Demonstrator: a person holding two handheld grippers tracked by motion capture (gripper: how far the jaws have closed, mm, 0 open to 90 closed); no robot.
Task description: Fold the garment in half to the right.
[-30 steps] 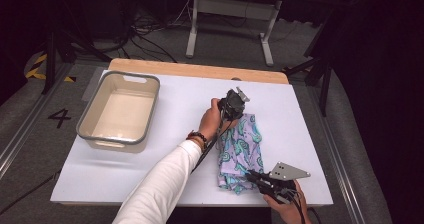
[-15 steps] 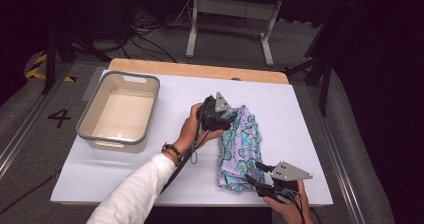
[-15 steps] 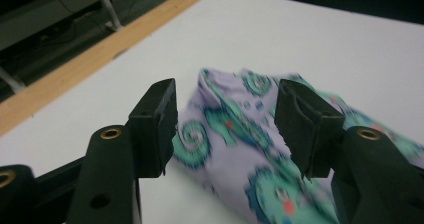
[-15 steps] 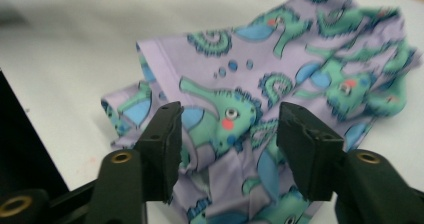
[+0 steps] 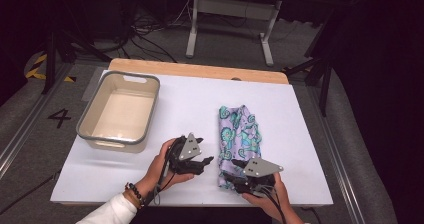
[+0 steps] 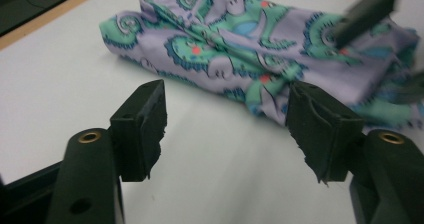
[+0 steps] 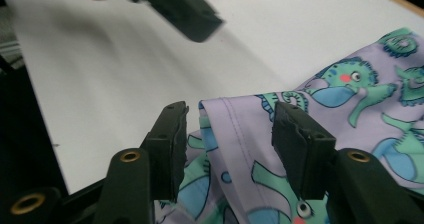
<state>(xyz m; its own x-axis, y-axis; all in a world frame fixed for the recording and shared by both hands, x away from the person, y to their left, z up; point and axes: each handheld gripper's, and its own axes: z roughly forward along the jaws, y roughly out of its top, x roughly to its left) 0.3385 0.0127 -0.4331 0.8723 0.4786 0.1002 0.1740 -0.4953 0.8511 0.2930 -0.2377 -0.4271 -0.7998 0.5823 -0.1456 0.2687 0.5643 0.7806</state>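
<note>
right gripper view: cloth (image 7: 240, 134) hem lies between the parted jaws.

Left gripper (image 5: 206, 161) jaws just opening (nothing between); right gripper (image 5: 231, 176) low, jaws apart, just closing.

A plastic tub (image 5: 120, 111) sits on the white table (image 5: 190, 104), left of centre; beyond the table's far edge, cables (image 5: 145, 31) and a metal stand (image 5: 232, 16).
</note>
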